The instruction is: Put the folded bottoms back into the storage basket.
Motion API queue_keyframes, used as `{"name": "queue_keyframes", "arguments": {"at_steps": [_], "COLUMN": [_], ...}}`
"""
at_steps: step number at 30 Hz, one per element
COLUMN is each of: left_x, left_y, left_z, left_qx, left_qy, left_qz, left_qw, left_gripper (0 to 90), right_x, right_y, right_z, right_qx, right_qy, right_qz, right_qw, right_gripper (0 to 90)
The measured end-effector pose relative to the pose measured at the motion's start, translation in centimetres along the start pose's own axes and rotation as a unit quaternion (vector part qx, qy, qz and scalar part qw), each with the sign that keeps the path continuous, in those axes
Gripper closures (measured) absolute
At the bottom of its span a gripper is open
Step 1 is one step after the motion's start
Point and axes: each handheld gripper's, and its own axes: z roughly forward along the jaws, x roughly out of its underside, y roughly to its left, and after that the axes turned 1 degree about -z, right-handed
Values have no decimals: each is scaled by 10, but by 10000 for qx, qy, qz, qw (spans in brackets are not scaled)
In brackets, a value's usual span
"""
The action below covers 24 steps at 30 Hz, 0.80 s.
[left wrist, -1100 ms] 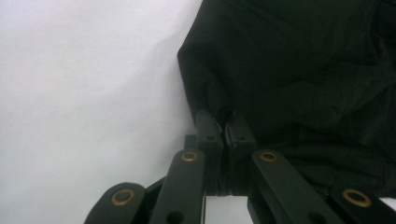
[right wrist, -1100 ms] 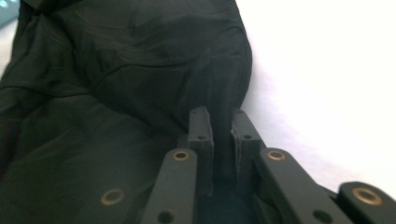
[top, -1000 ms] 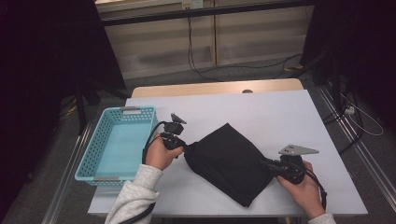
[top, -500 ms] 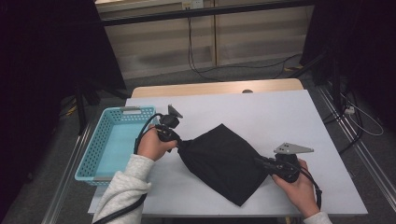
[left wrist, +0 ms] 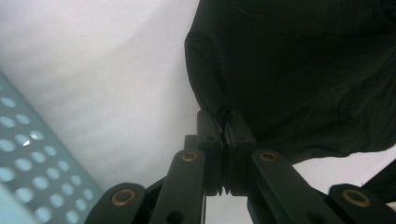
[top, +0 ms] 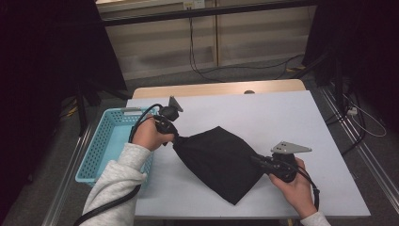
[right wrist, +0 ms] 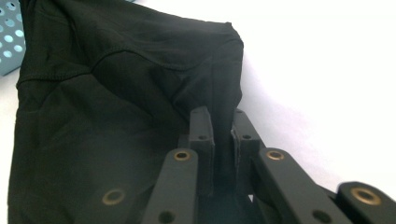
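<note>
On the counter (top: 291, 117), left gripper (top: 175, 137) has lifted its black cloth (top: 219, 160) corner; right gripper (top: 258, 161) unmoved. Both jaws clamped on cloth; pads hidden by folds.

My right gripper (right wrist: 223, 126) pinches a fold of the black cloth (right wrist: 107, 116); beyond it lie the white table (right wrist: 327, 70) and a blue basket (right wrist: 9, 42).

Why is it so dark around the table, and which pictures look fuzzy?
High view: light falls on the white table, the room around stays black, and it looks a bit soft. Left gripper view: the blue plastic basket is fuzzy. Right gripper view: the black cloth shows sharp seams, and the near jaws look soft.
</note>
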Motion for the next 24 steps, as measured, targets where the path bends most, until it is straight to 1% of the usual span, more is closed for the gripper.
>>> {"name": "queue_keyframes", "arguments": {"at_steps": [6,14,19,23,24], "left_x": [-4,-5,-5,-7,-8], "left_y": [4,5,7,7,6], "left_z": [-13,-33,-45,-56,-59], "left_qx": [13,-64,-113,-201,-208], "left_qy": [205,273,284,373,348], "left_qz": [54,117,79,120,110], "left_qw": [9998,9995,9995,9990,9991], "left_gripper": [869,869,869,869,869], "right_x": [-5,-11,-15,-19,-20], "right_y": [6,11,15,18,19], "right_z": [3,5,7,8,8], "right_qx": [-75,-133,-173,-254,-257], "right_qy": [-57,-191,-290,-350,-375], "right_qz": [-45,-72,-125,-172,-164], "right_qw": [9999,9997,9993,9989,9988], "right_gripper": [821,822,822,822,822]}}
